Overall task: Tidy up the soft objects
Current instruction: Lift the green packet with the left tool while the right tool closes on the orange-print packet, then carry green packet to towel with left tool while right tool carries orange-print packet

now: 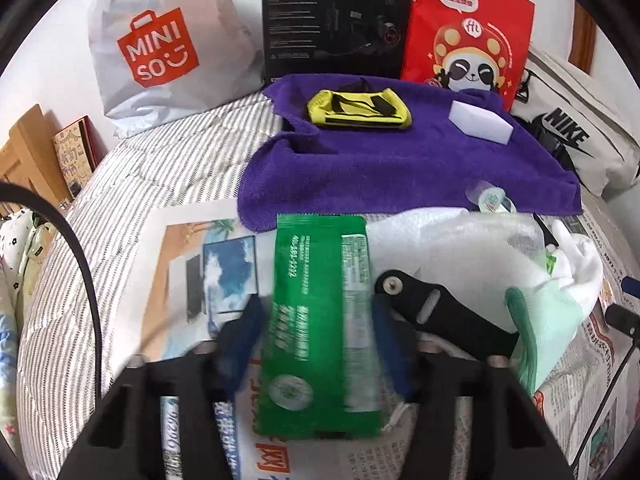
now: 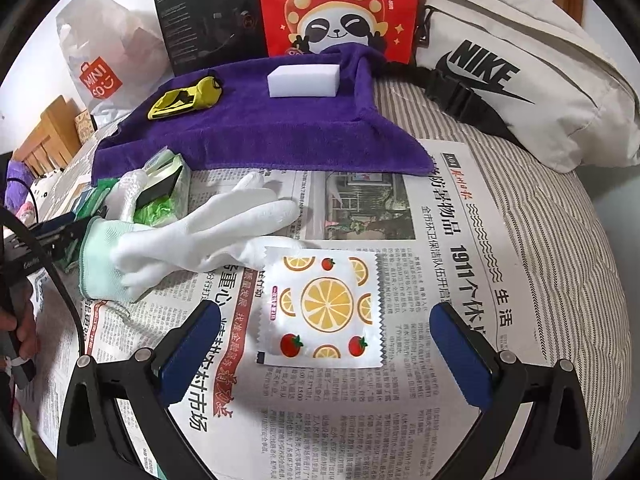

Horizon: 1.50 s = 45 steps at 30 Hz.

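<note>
Green packet (image 1: 320,320); fruit-print sachet (image 2: 324,308) elsewhere

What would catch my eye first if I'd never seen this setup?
Probably the purple towel spread across the bed, carrying a white sponge block and a yellow pouch. Nearer, a green packet sits between the left gripper fingers, and a lemon-print sachet lies on newspaper.

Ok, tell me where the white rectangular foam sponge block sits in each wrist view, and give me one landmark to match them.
Left wrist view: the white rectangular foam sponge block lies upper right, on the purple terry towel, right of the yellow and black pouch.
Right wrist view: the block lies upper centre on the towel, the pouch to its left.
Shared landmark: the red panda-print bag standing behind the towel.
</note>
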Motion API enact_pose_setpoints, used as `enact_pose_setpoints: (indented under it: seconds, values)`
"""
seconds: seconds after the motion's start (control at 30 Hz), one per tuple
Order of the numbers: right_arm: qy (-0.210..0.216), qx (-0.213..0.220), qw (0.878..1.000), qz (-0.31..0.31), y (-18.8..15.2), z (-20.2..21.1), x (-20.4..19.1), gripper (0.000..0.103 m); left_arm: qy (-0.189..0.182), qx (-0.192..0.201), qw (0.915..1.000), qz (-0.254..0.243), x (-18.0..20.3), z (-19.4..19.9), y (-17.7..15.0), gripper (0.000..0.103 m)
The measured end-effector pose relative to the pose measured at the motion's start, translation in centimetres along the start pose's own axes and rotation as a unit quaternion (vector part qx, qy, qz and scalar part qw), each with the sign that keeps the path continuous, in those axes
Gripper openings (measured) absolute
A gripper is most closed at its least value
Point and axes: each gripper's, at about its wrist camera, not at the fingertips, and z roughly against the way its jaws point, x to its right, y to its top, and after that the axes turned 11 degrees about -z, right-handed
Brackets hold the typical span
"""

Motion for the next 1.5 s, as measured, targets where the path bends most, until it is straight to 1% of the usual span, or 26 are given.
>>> enact_pose_setpoints:
  seconds: [0.1,0.23,0.3,0.33,0.37,0.5,0.63,0.9,1.07,1.13,1.23,1.27,1.3,1.33,1.37,1.4,1.47,1.5]
  values:
    - [0.001,-0.001,1.000,0.000,-0.1,-0.1,-0.1,0.103,-0.008,-0.003,1.0000,-0.002,-0.4,0.0,0.1,0.042]
    - [0.001,-0.001,1.000,0.000,-0.1,0.0,-0.2,0.103,-0.019,0.004,0.9998,0.003,-1.1,0.3,-0.2,0.036]
    - [0.000,-0.001,1.000,0.001,-0.1,-0.1,-0.2,0.103,-0.023,0.005,0.9997,0.007,-1.3,0.3,-0.3,0.032]
    - [0.000,-0.001,1.000,0.000,0.0,-0.1,-0.2,0.103,-0.021,0.006,0.9997,0.007,-1.5,0.3,-0.4,0.025]
    - [0.000,-0.001,1.000,0.000,0.0,-0.1,-0.2,0.103,-0.017,0.007,0.9998,0.006,-1.6,0.3,-0.4,0.023]
    - [0.002,0.001,1.000,-0.002,0.1,0.0,-0.2,0.103,-0.030,0.008,0.9995,0.010,-2.1,0.3,-0.4,0.021]
    - [-0.001,0.002,1.000,-0.002,0.2,0.1,0.1,0.103,-0.036,0.009,0.9992,0.017,-2.6,0.4,-0.3,0.013]
    - [-0.006,-0.001,1.000,-0.010,0.4,-0.3,1.1,0.103,-0.053,0.004,0.9984,0.020,-2.8,0.6,0.0,0.012]
    - [-0.031,-0.011,0.999,-0.008,0.5,-1.7,1.1,0.103,-0.060,-0.001,0.9980,0.020,-2.6,0.4,0.1,0.012]
    - [-0.030,-0.016,0.999,-0.013,0.5,-2.2,1.3,0.103,-0.062,-0.001,0.9978,0.021,-2.5,0.4,0.1,0.012]
    - [-0.031,-0.007,0.999,-0.009,0.4,-2.3,1.1,0.102,-0.068,-0.002,0.9975,0.021,-2.4,0.3,0.3,0.012]
    - [-0.029,-0.002,1.000,-0.006,0.3,-2.3,1.0,0.098,-0.068,-0.002,0.9975,0.020,-2.3,0.2,0.3,0.012]
    - [-0.024,0.004,1.000,-0.004,0.2,-2.2,1.0,0.089,-0.069,-0.002,0.9975,0.019,-2.2,0.2,0.4,0.012]
    - [-0.021,0.012,1.000,-0.001,0.1,-1.9,1.0,0.081,-0.069,-0.003,0.9974,0.018,-2.1,0.1,0.4,0.012]
    - [-0.017,0.015,1.000,0.001,0.2,-1.7,1.0,0.066,-0.069,-0.003,0.9974,0.017,-2.1,0.1,0.5,0.012]
    - [-0.016,0.015,1.000,0.000,0.2,-1.5,1.0,0.058,-0.070,-0.002,0.9974,0.017,-2.1,0.2,0.5,0.012]
    - [-0.011,0.010,1.000,-0.004,0.5,-1.5,1.3,0.053,-0.071,-0.001,0.9973,0.017,-2.1,0.2,0.6,0.012]
    - [-0.011,0.010,1.000,-0.005,0.6,-1.4,1.5,0.046,-0.071,0.000,0.9973,0.018,-2.2,0.3,0.6,0.012]
